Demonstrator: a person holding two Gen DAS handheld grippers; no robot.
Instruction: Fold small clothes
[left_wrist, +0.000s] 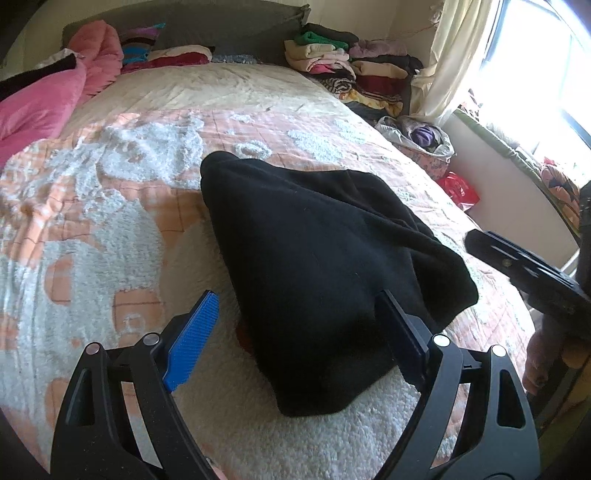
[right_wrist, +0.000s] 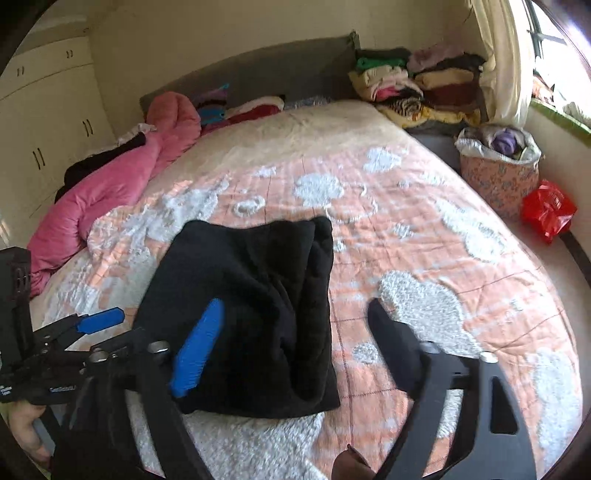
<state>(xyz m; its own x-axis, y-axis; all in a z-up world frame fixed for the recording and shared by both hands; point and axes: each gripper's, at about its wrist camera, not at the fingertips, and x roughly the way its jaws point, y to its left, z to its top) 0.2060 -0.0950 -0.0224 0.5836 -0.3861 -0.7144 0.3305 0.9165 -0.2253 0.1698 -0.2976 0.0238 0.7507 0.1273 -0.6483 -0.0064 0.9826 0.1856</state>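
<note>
A black fleece garment (left_wrist: 314, 258) lies folded in a thick bundle on the orange-and-white bedspread (left_wrist: 110, 192). It also shows in the right wrist view (right_wrist: 251, 302). My left gripper (left_wrist: 299, 332) is open just above the garment's near end, its blue-padded fingers (left_wrist: 192, 339) spread wide and holding nothing. My right gripper (right_wrist: 295, 339) is open over the garment's right edge, empty. The left gripper also shows at the left edge of the right wrist view (right_wrist: 99, 319).
A pink quilt (right_wrist: 122, 184) lies along the bed's left side. Stacks of folded clothes (right_wrist: 417, 85) sit by the headboard at the far right. A floral basket (right_wrist: 498, 173) and a red bag (right_wrist: 548, 210) stand on the floor to the right. White wardrobes (right_wrist: 48, 110) stand at left.
</note>
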